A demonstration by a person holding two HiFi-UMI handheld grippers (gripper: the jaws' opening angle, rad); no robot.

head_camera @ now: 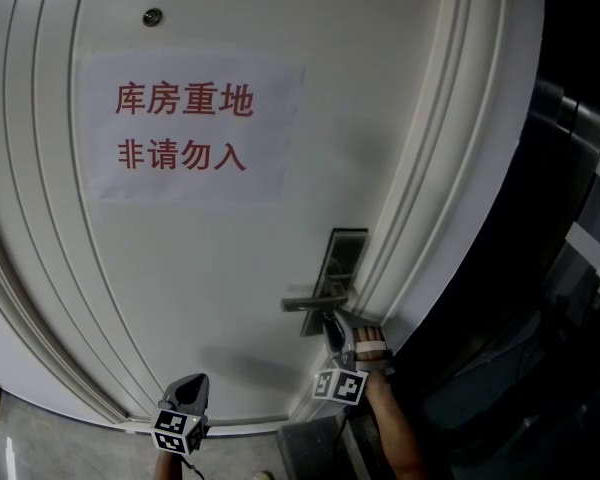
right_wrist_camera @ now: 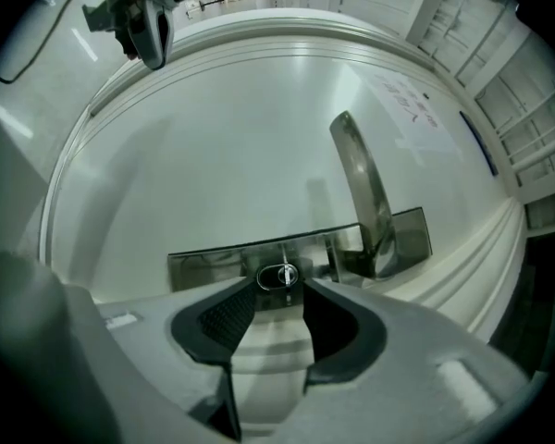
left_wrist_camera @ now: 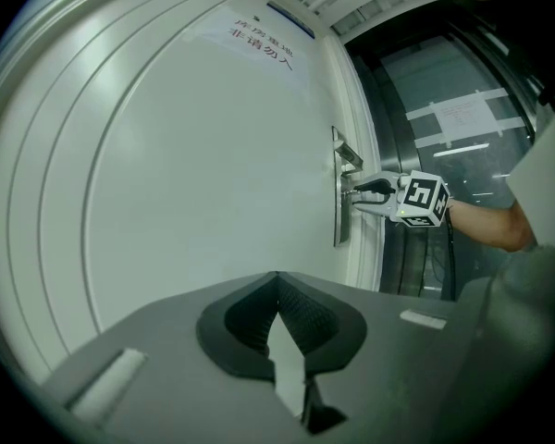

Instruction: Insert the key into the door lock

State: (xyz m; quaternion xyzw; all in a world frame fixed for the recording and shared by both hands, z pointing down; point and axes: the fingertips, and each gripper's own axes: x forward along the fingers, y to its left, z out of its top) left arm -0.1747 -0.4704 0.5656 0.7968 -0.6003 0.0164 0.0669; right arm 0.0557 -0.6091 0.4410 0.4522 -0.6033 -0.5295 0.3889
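Now, slim silver key (right_wrist_camera: 286,274) in oval lock (right_wrist_camera: 266,277), dark plate (right_wrist_camera: 203,265)

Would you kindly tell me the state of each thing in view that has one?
door: shut in its frame.
door handle: level, not pressed.
key: seated in the lock, free of the pads.
right gripper: open, nothing gripped.
left gripper: shut, empty.

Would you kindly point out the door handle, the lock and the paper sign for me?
door handle (right_wrist_camera: 363,188), right gripper view, middle of the lever.
lock (right_wrist_camera: 270,275), right gripper view, oval cylinder face.
paper sign (head_camera: 192,128), head view, middle of the sheet.
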